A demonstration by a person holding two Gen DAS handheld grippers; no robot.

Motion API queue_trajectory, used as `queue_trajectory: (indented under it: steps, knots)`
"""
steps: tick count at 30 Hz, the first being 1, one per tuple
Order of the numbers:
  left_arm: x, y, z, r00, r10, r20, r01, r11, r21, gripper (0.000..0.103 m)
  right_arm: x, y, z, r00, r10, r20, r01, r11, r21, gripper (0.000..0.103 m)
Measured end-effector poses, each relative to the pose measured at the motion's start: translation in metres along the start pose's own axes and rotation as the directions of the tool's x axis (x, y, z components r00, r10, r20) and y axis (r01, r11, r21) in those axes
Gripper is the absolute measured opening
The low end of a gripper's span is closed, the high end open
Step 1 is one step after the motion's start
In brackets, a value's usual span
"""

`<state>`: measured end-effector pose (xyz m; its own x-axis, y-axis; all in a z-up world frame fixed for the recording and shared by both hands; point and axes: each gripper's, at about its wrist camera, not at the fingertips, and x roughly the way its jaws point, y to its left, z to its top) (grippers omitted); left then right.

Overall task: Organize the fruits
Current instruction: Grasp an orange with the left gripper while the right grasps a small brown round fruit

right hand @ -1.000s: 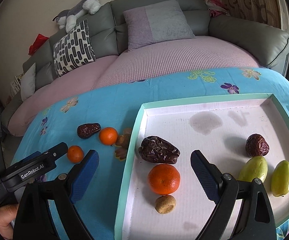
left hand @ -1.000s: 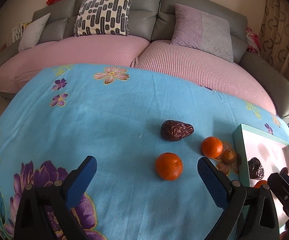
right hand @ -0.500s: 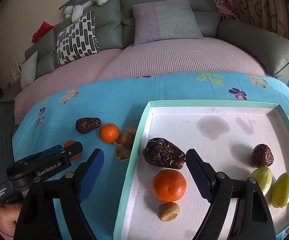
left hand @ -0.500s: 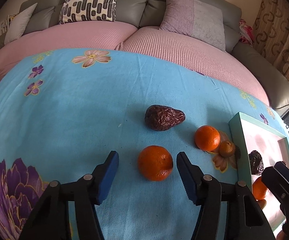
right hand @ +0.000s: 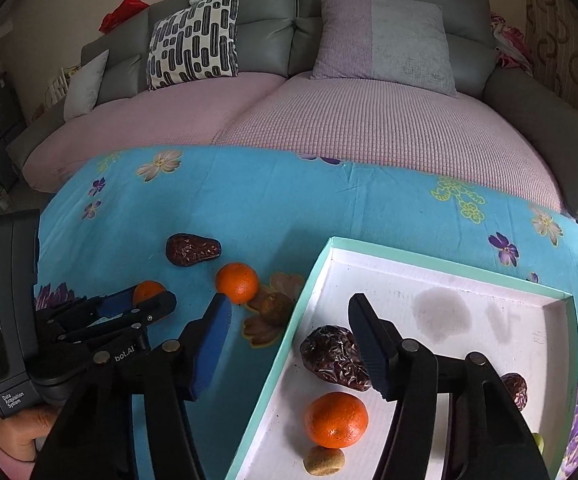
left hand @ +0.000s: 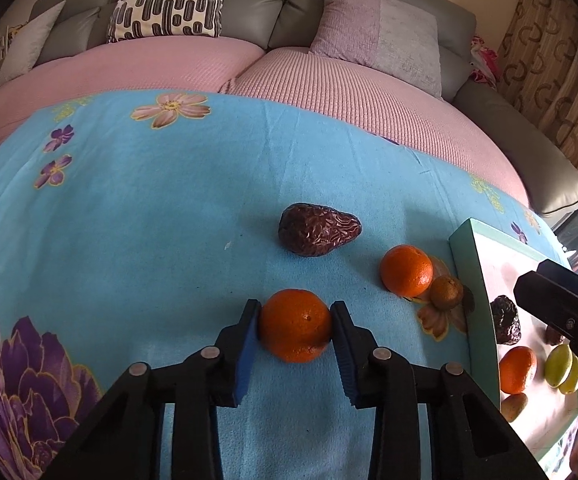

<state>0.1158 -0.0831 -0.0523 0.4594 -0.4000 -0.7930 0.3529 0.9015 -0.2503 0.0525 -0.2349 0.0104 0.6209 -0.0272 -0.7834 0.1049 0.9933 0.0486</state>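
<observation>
My left gripper is shut on an orange mandarin that rests on the blue flowered cloth; both blue pads touch its sides. In the right wrist view the same mandarin peeks out behind the left gripper. Beyond it lie a large dark wrinkled date, a second mandarin and a small brown fruit. My right gripper hangs open over the left rim of the mint-edged tray, which holds a dark date, a mandarin and a small tan fruit.
The tray lies at the right of the cloth, with green fruits and a smaller date at its right end. A grey sofa with pink covers and cushions stands behind the table. A hand holds the left gripper.
The left gripper moved forward and down and shut on the nearest mandarin. The right gripper drifted left and back, so that it straddles the tray's left rim; it stays open.
</observation>
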Motion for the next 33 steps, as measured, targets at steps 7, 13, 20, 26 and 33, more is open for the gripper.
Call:
queue_trajectory:
  steps: [7,13,20,26,33]
  knots:
    - [-0.009,0.008,0.002,1.0,-0.026,0.006,0.026,0.999,-0.032,0.037,0.028,0.024,0.017,0.991,0.0,-0.134,-0.026,0.981,-0.195,0.047]
    - [-0.015,0.019,0.005,0.999,-0.036,0.016,0.037,0.997,-0.066,0.037,0.058,0.047,0.017,0.965,-0.089,-0.248,-0.017,0.919,-0.394,0.041]
    - [-0.022,0.026,0.005,0.999,-0.042,0.026,0.044,0.995,-0.091,0.037,0.076,0.055,0.014,0.936,-0.201,-0.289,0.021,0.851,-0.525,0.032]
    - [-0.024,0.033,0.006,0.999,-0.041,0.031,0.044,0.993,-0.11,0.037,0.09,0.063,0.009,0.911,-0.294,-0.289,0.057,0.784,-0.619,0.029]
    - [-0.024,0.037,0.005,0.998,-0.052,0.029,0.055,0.99,-0.127,0.037,0.096,0.064,0.007,0.901,-0.336,-0.275,0.083,0.754,-0.651,0.027]
